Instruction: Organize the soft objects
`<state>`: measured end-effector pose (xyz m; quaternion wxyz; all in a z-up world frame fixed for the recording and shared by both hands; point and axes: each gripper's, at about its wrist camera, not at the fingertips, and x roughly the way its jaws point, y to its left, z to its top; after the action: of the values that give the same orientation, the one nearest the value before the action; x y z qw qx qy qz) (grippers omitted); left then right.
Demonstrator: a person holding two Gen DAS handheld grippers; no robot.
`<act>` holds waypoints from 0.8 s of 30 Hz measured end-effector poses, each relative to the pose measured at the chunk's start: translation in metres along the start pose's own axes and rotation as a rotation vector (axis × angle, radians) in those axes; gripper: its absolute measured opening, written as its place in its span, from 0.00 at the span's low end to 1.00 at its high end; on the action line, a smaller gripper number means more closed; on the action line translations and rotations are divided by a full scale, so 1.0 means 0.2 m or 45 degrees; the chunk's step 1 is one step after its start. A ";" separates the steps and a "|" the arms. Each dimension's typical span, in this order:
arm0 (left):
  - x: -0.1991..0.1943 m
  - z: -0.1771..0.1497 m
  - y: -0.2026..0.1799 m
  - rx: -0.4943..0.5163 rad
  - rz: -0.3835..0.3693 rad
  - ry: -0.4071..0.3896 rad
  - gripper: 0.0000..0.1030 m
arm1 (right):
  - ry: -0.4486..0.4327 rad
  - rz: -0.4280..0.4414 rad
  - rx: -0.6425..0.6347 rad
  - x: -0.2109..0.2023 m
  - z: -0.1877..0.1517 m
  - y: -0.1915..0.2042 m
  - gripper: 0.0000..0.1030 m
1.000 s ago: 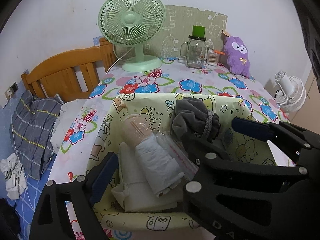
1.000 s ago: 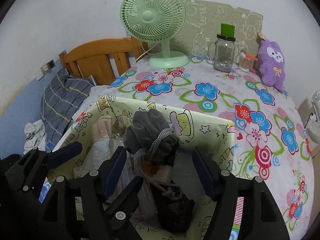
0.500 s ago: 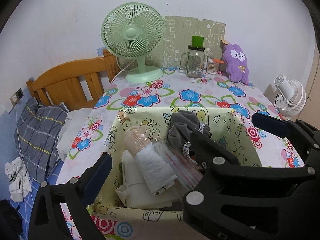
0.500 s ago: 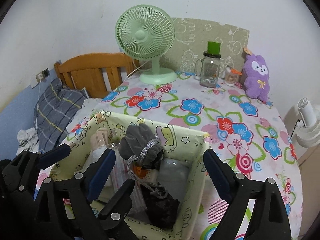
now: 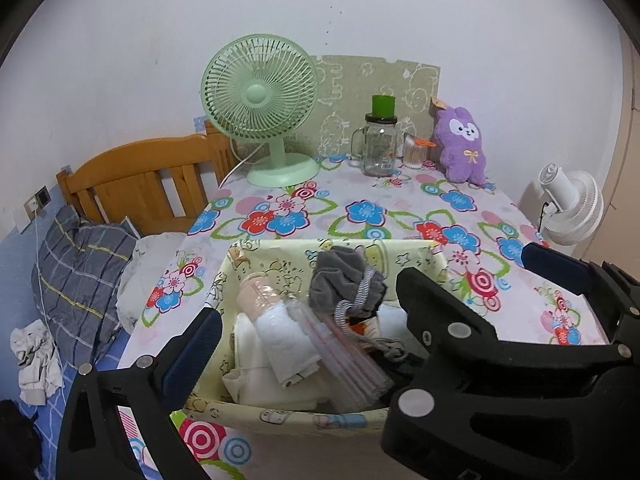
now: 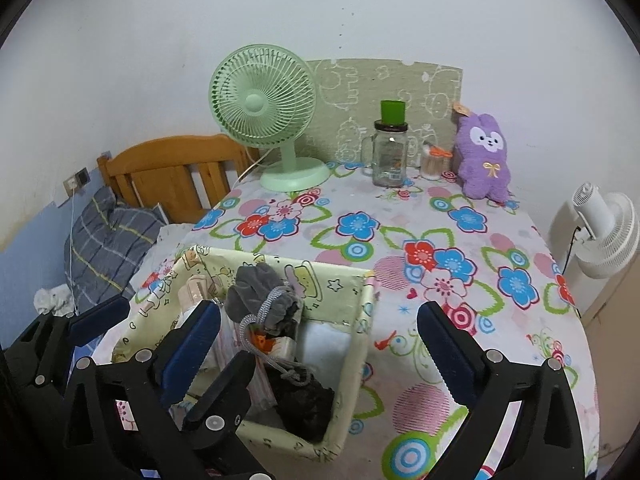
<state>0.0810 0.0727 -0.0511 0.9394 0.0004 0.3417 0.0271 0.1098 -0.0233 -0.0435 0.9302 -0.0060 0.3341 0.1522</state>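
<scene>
A: What lay furthest left?

B: A plaid pillow [image 5: 82, 268] on the bed, below the wooden headboard [image 5: 148, 180]. The floral surface [image 5: 360, 216] stood just beside it.

A: And the left gripper [image 5: 372, 312]?

B: Its fingers [image 5: 196, 344] were spread wide and held nothing, raised above the near end of the fabric storage box [image 5: 248, 256].

A: What was in that box?

B: At its left side, a peach-and-white roll in clear wrap [image 5: 276, 328] lay on folded white cloth [image 5: 248, 376]. Beside that was a clear zip bag [image 5: 344, 356], then a grey drawstring pouch [image 5: 344, 280] standing above the rest. The right wrist view showed a dark bundle [image 6: 304, 400] under the pouch's cord.

A: The right gripper [image 6: 320, 344]?

B: Also released, empty, its left finger [image 6: 192, 344] over the box and the right one over bare cloth.

A: Further back?

B: A green desk fan [image 5: 260, 100], then a glass jar mug [image 5: 378, 148] with a green cup on its lid, a small container of cotton swabs [image 5: 414, 152], and a purple plush [image 5: 462, 144] against the wall. Off the right edge stood a white fan [image 5: 572, 204].
</scene>
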 end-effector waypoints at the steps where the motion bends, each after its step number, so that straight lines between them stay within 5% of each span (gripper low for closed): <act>1: -0.01 0.00 -0.01 0.000 -0.002 -0.006 1.00 | 0.000 -0.002 0.006 -0.01 0.00 -0.01 0.97; 24: -0.28 0.04 -0.35 0.064 -0.084 -0.126 1.00 | -0.153 -0.171 0.119 -0.44 -0.04 -0.38 0.97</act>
<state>0.0465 0.0006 -0.0101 0.9553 0.0142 0.2952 -0.0125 0.0613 -0.1216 -0.0021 0.9559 0.0241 0.2833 0.0739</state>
